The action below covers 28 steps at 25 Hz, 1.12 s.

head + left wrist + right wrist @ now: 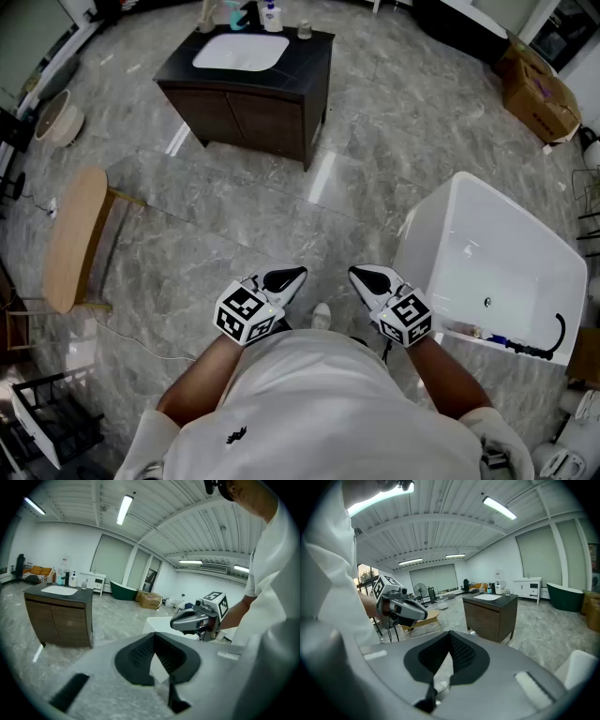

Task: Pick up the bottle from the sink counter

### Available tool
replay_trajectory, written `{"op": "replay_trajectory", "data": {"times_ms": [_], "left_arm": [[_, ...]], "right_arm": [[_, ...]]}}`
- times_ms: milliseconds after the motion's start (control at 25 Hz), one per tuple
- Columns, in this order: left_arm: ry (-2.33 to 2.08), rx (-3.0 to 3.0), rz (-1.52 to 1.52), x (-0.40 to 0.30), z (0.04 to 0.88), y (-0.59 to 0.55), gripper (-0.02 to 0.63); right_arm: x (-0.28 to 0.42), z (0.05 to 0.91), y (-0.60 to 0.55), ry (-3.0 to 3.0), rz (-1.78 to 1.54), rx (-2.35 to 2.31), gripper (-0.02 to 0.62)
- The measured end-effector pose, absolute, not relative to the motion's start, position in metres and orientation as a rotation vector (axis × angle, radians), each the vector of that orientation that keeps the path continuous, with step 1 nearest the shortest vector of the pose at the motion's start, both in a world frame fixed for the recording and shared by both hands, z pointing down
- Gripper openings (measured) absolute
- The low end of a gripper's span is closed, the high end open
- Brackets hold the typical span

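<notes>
Bottle [272, 16], probably the white one, stands on the counter [314, 47] behind the sink [240, 52]. Left gripper [298, 274] and right gripper [354, 272], well apart from it: jaws closed together, holding nothing.

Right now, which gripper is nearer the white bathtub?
Right. The right gripper is just beside the bathtub; the left gripper lies beyond it, farther off.

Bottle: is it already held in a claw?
No, the bottle stands on the counter, far from the left claw and the right claw.
</notes>
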<state>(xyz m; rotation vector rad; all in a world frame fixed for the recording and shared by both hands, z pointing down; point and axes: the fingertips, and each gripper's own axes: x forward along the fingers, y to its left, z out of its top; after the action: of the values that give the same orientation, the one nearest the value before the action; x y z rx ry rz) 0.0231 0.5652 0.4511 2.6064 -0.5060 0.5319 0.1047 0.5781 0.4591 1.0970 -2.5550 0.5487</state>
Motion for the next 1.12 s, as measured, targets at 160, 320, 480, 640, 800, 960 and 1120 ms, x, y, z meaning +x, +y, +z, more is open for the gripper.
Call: {"op": "replay_trajectory", "data": {"times_ms": [160, 320, 480, 640, 800, 960, 1120], "left_arm": [[-0.497, 2.613, 0.553, 0.034, 0.451, 0.576, 0.006], [-0.494, 2.614, 0.563, 0.043, 0.450, 0.582, 0.006], [-0.491, 2.628, 0.568, 0.054, 0.447, 0.585, 0.006], [-0.502, 2.627, 0.555, 0.054, 0.444, 0.574, 0.006], [-0.503, 2.622, 0.540, 0.047, 0.442, 0.550, 0.006], [-0.483, 2.639, 0.528, 0.044, 0.444, 0.510, 0.006], [-0.454, 2.669, 0.507, 0.041, 0.438, 0.454, 0.006]], "right_arm": [[0.118, 0.460, 0.583, -2.560, 0.538, 1.108, 0.011], [0.128, 0.461, 0.587, -2.572, 0.532, 1.108, 0.011], [0.139, 0.455, 0.583, -2.612, 0.513, 1.148, 0.027], [0.149, 0.458, 0.561, -2.602, 0.513, 1.198, 0.192], [0.157, 0.457, 0.527, -2.577, 0.488, 1.258, 0.250], [0.164, 0.455, 0.479, -2.546, 0.466, 1.324, 0.335], [0.169, 0.448, 0.420, -2.508, 0.454, 1.406, 0.407]]}}
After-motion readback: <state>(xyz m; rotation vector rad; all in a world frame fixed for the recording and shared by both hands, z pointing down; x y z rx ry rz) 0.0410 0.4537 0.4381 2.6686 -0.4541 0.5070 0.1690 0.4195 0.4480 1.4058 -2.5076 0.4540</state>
